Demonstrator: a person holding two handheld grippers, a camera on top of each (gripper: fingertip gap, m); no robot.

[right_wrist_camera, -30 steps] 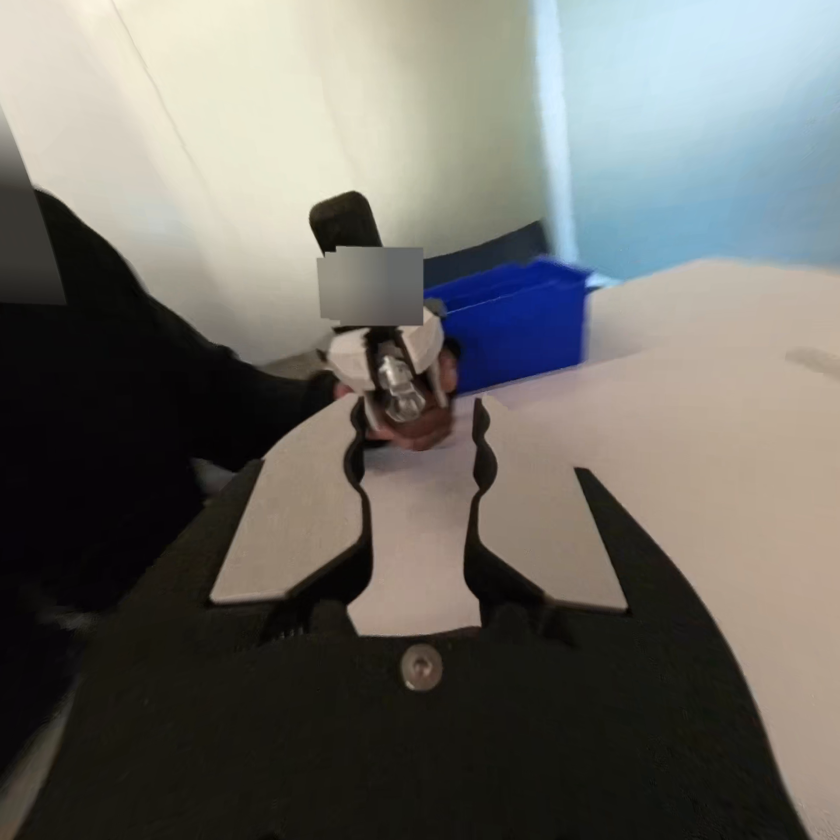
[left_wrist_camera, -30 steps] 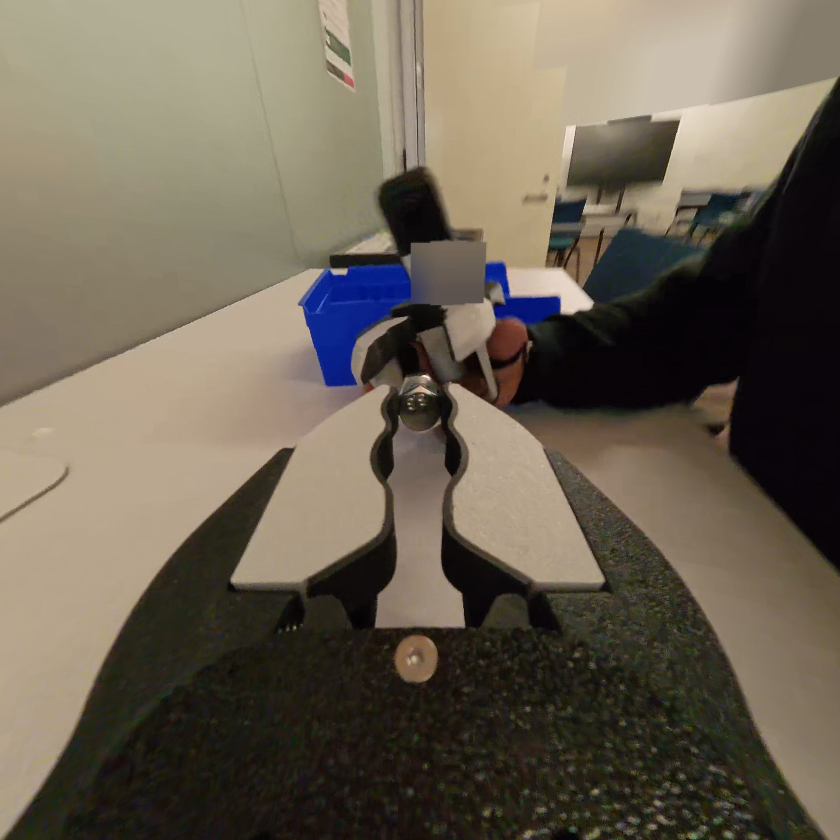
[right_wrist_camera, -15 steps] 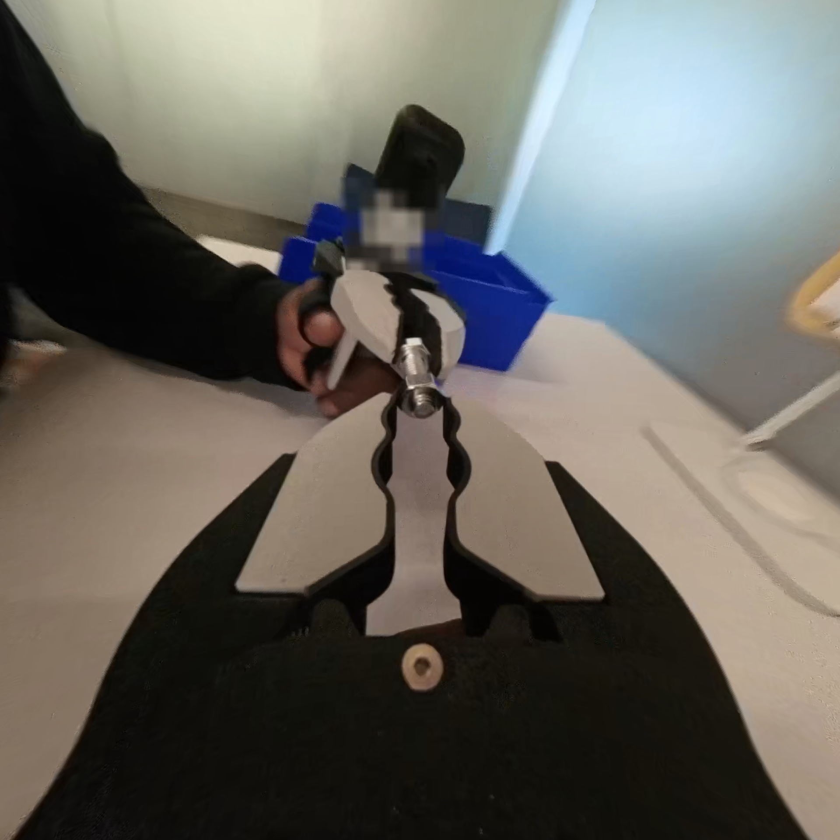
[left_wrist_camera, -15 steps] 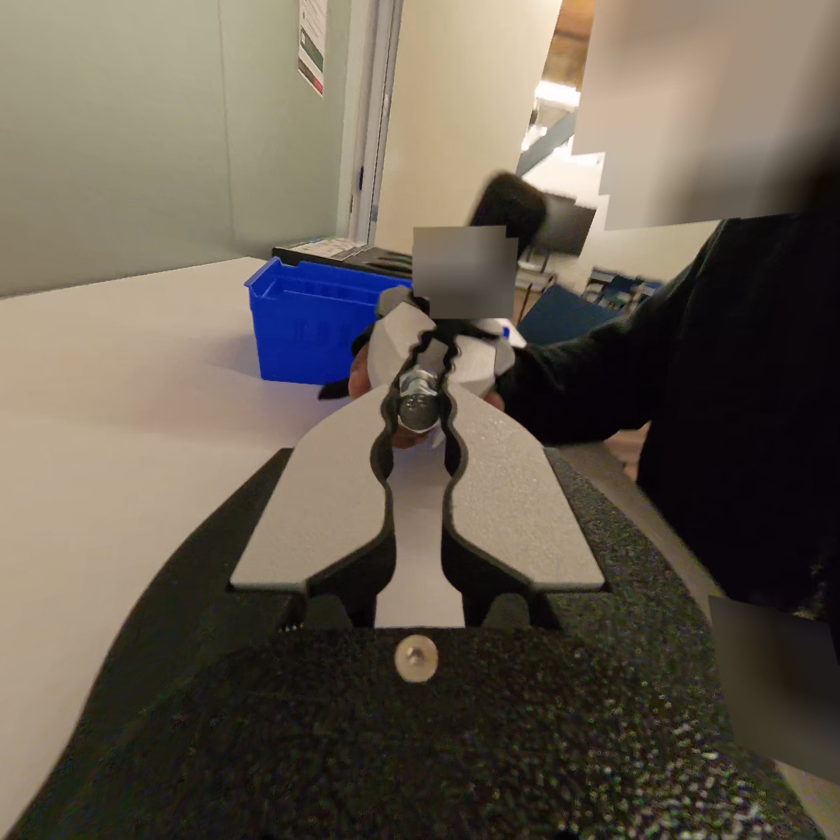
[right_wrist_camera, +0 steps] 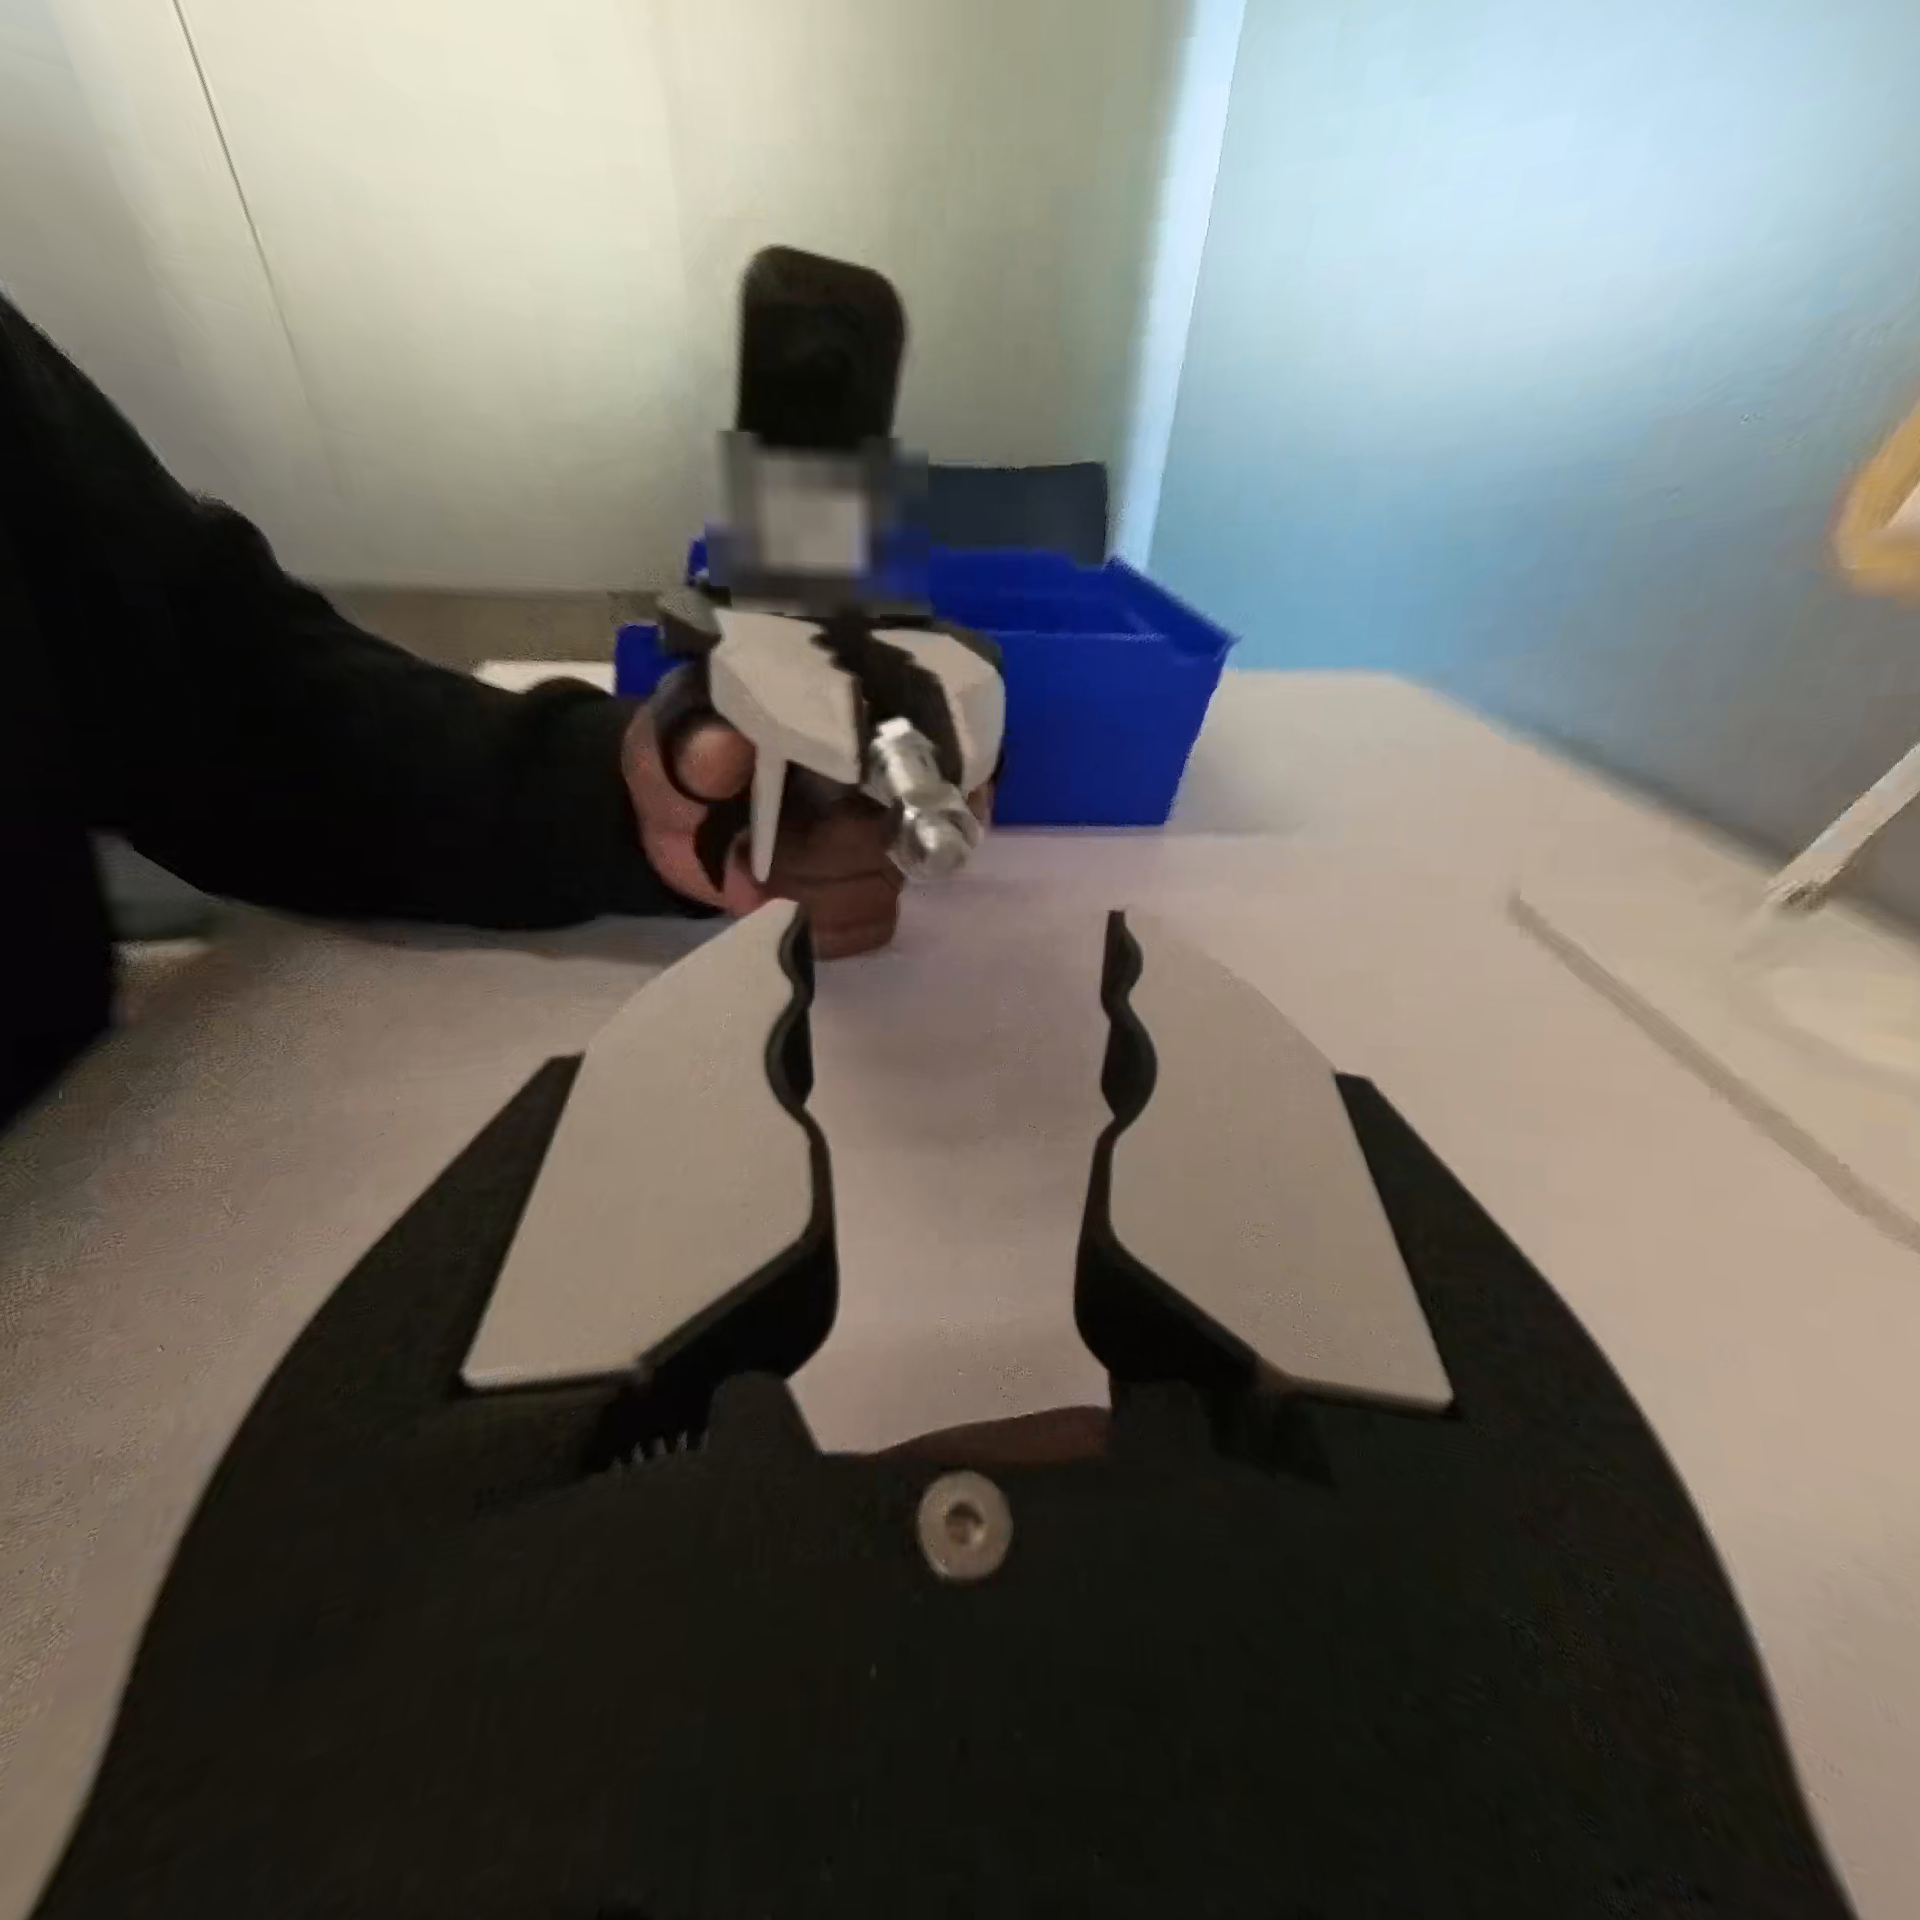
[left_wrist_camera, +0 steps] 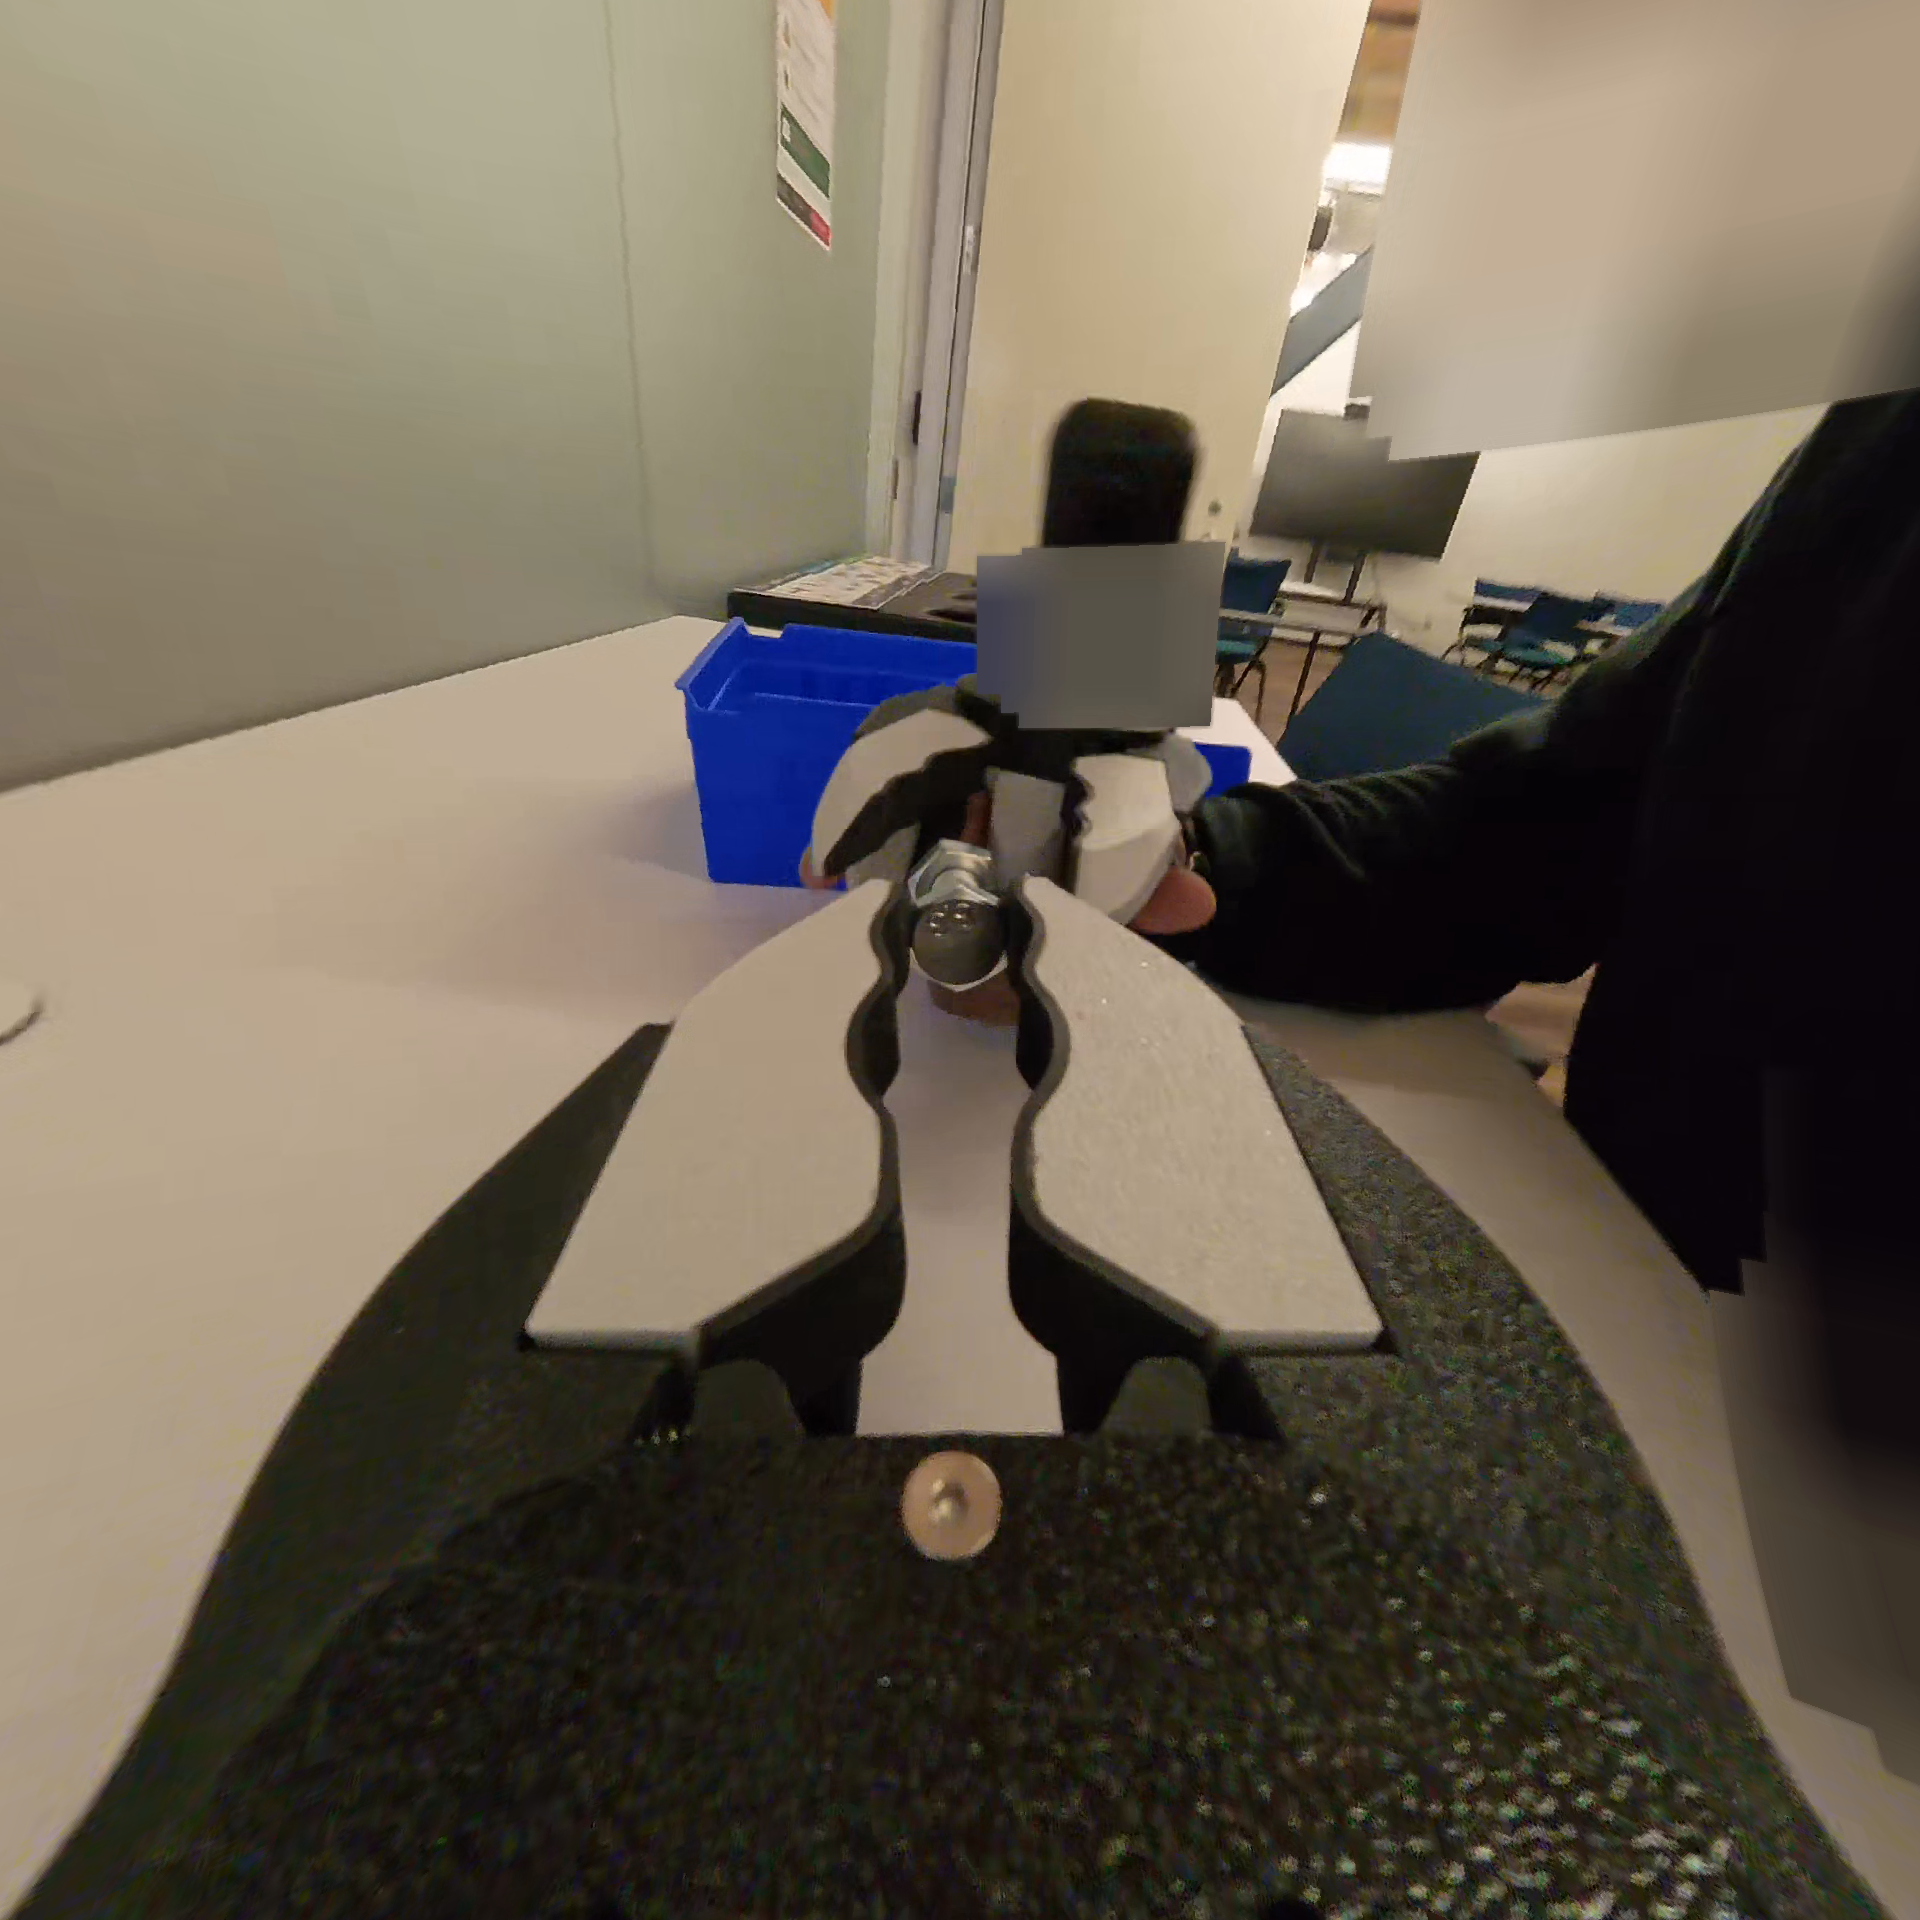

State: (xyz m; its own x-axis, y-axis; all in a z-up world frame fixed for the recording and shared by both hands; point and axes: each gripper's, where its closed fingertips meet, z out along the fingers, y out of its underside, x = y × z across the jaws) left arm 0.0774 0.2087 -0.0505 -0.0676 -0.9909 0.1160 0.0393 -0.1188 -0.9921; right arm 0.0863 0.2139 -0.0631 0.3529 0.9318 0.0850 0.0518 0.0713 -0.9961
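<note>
Steel showed between the fingertips of my left hand-held gripper: I had it clamped on a silver hex bolt, both wavy pads pressed against the head, with a nut threaded on the shank just beyond. Seen from the right wrist view, that same left hand-held gripper sat at about 12 o'clock, and the bolt stuck out of its closed fingers, pointing down toward 5 o'clock, its far end free in the air above the table.

My right hand-held gripper stood with its jaws wide apart and nothing between them but bare tabletop; the bolt's tip hung just beyond its fingertips, clear of both. From the left wrist view, the right hand-held gripper faced mine head-on at 12 o'clock, just behind the nut, its spread fingers to either side, and my right hand in a black sleeve wrapped around its grip.

Behind both tools a blue plastic bin rested on the pale table, at about 11 o'clock from the left view and 1 o'clock from the right. Farther back in the room a dark monitor stood at 1 o'clock with blue chairs near it.
</note>
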